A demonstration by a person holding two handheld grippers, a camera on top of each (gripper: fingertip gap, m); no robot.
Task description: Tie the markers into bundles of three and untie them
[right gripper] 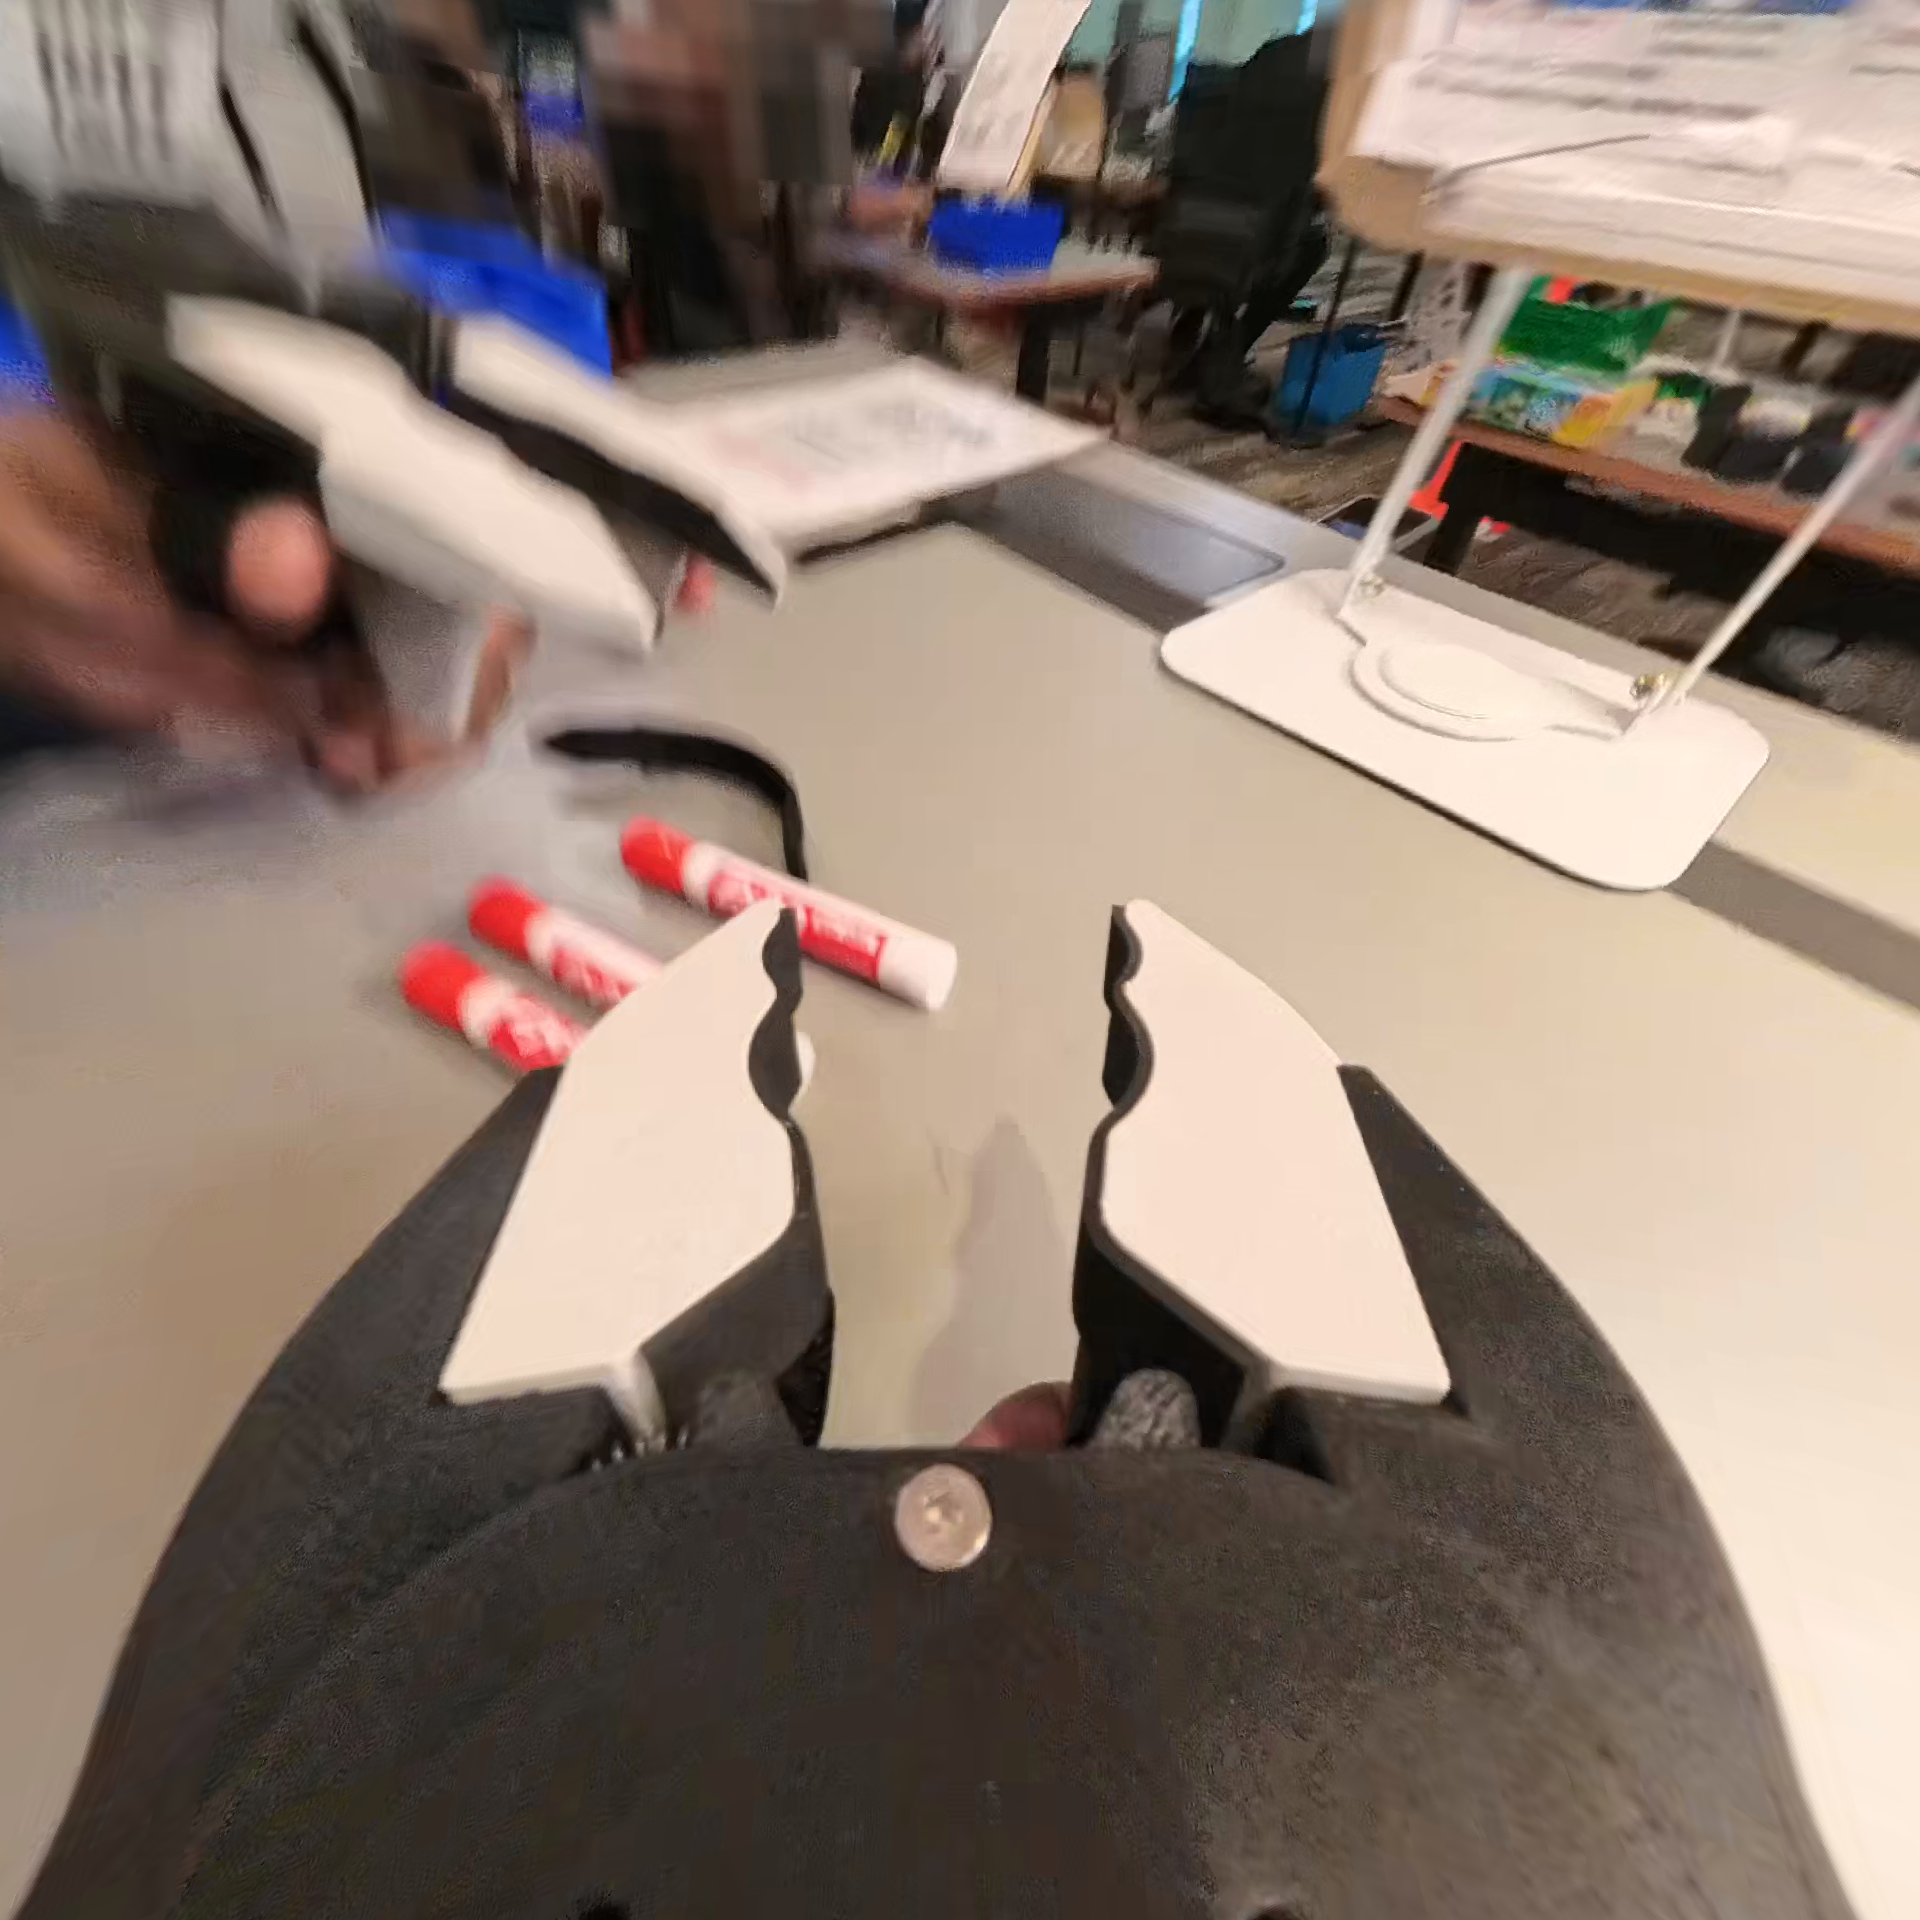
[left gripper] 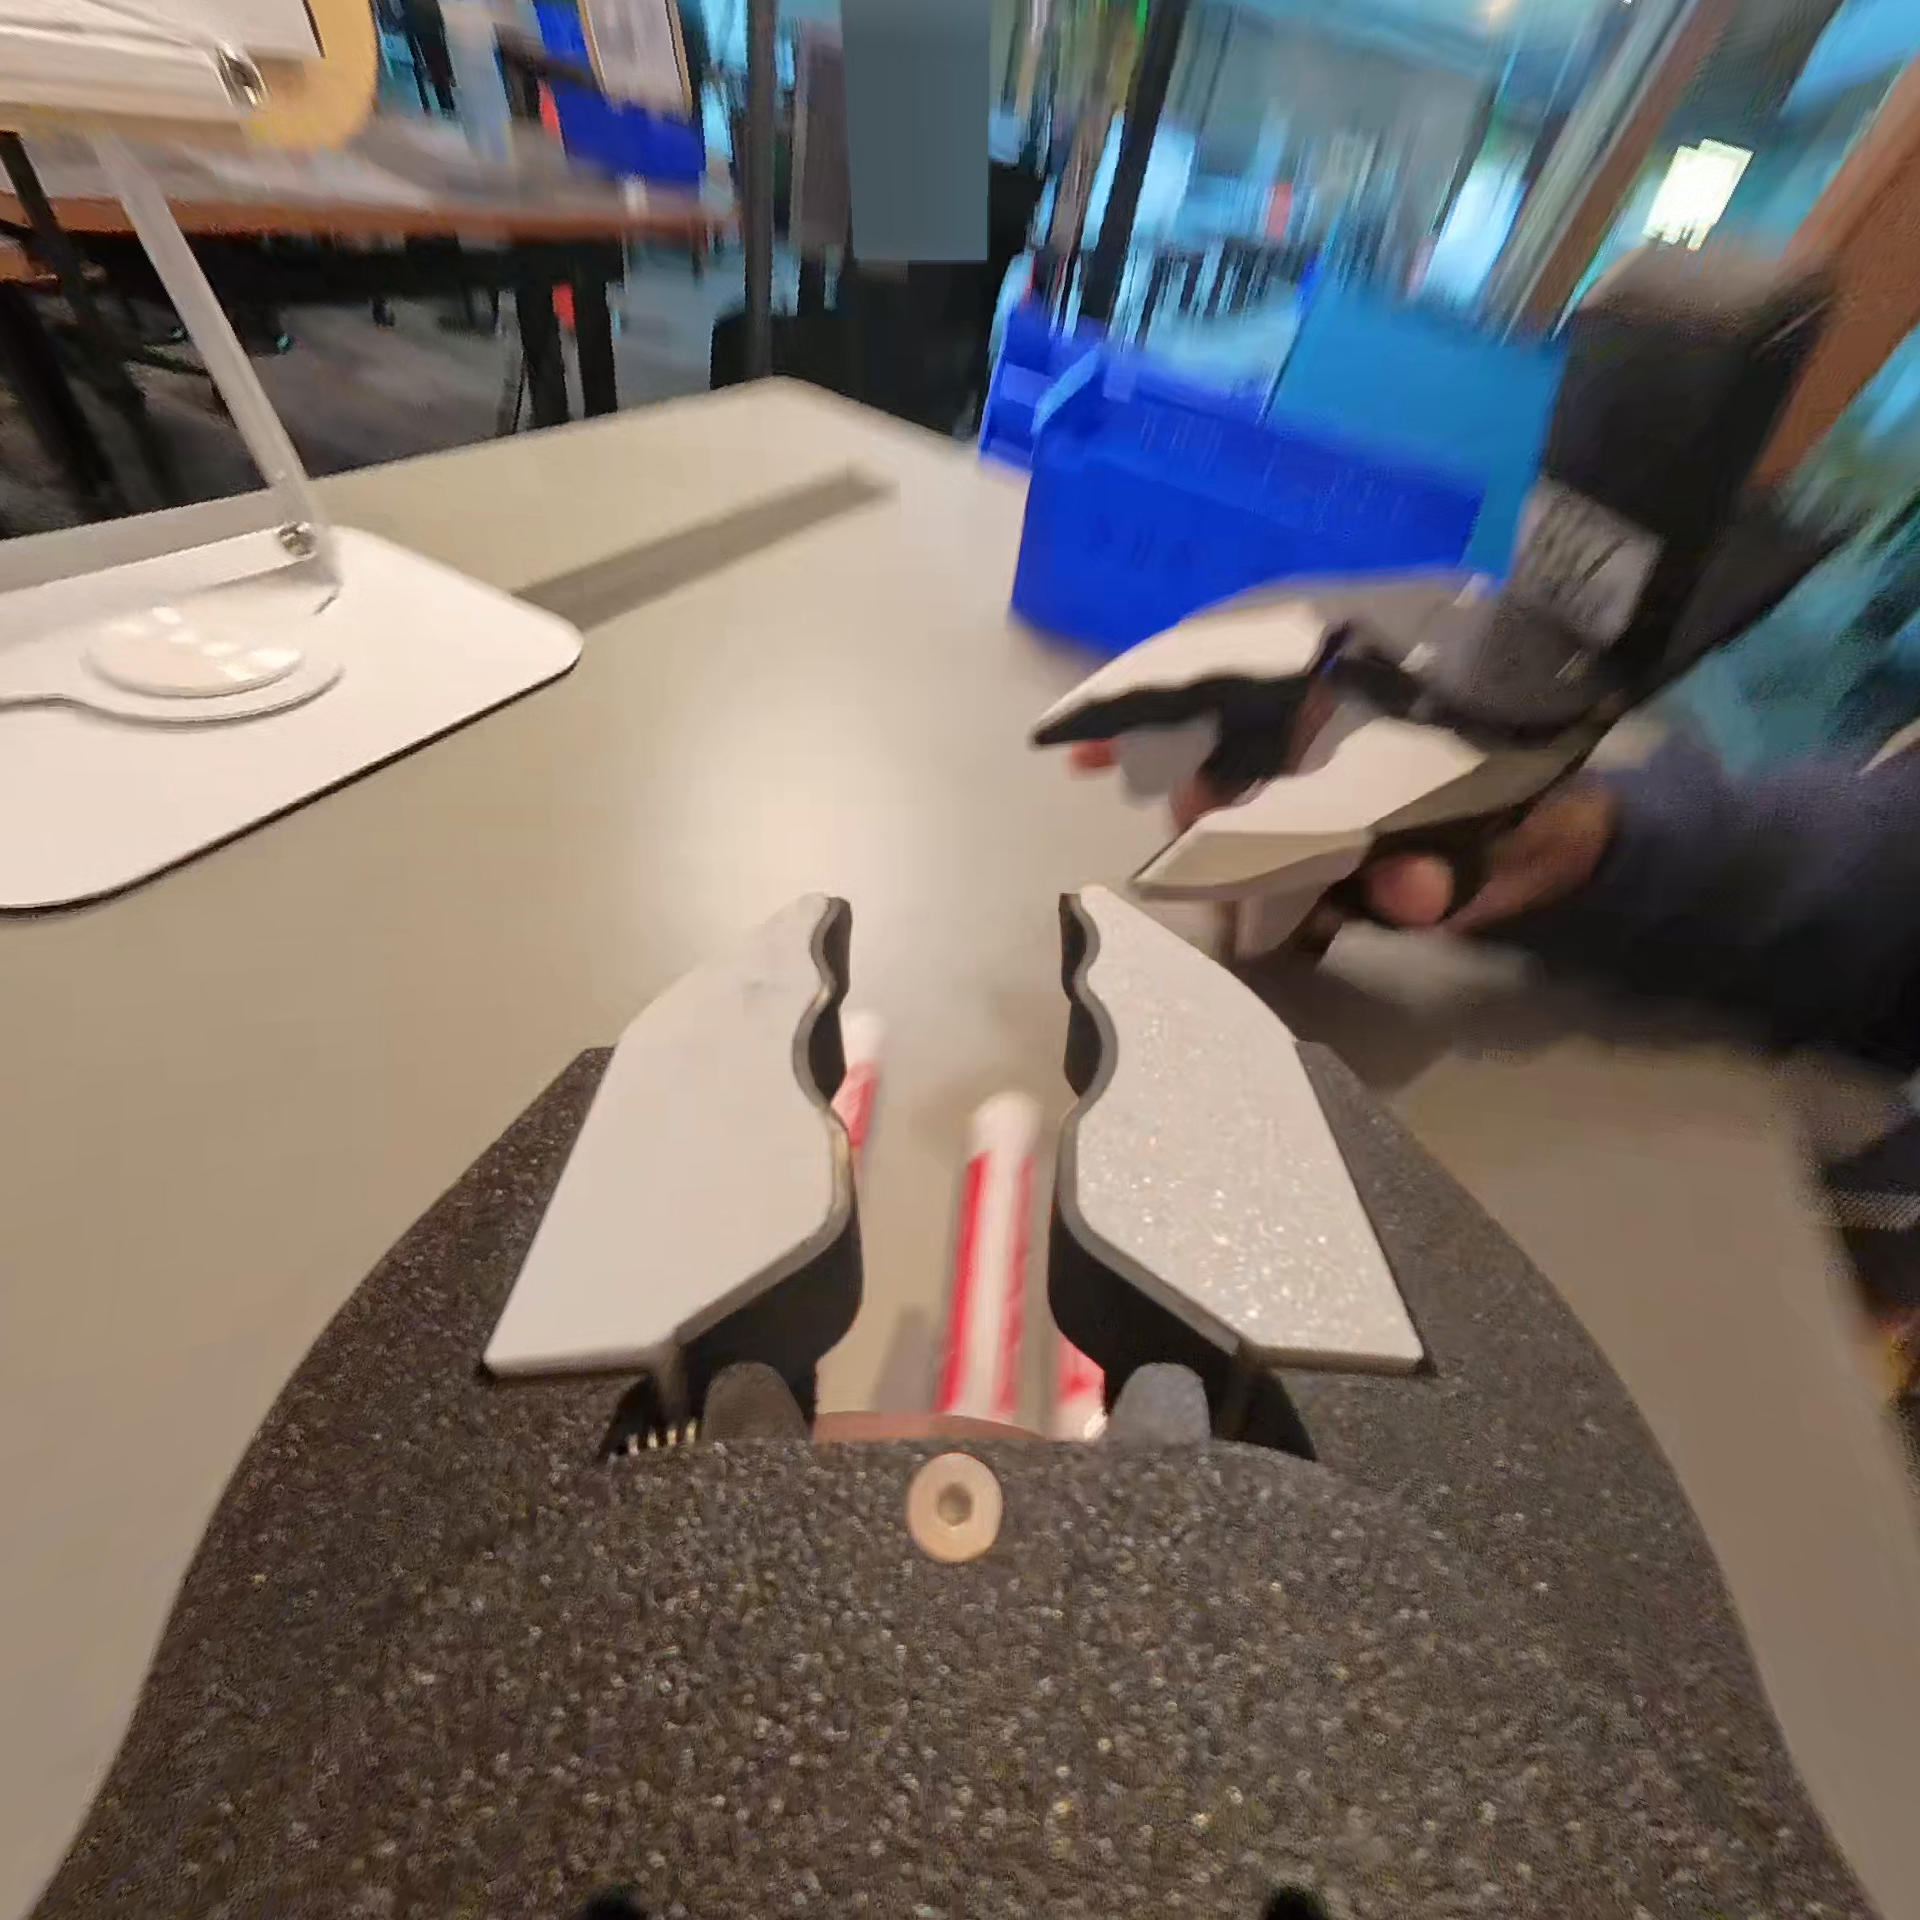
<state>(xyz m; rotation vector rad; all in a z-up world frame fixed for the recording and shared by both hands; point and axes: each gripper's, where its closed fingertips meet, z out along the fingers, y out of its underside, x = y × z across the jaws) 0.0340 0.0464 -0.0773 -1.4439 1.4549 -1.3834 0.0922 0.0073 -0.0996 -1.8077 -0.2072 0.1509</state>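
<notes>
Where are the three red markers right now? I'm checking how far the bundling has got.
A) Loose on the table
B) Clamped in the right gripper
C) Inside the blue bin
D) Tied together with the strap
A: the markers lie apart on the table, with the black strap unwrapped beside them.

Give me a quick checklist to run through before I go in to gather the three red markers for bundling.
1. All three markers on the table: ok, lying loose and roughly parallel, not yet bundled.
2. Black strap within reach: ok, it lies curled just beyond the markers.
3. Right gripper free: ok, jaws apart with only bare table between them.
4. Left gripper free: ok, jaws apart; markers lie on the table below, not pressed by the pads.
5. Grippers clear of each other: cannot tell, both views are motion-blurred.
6. White stand base out of the way: ok, well off to the side.
</notes>
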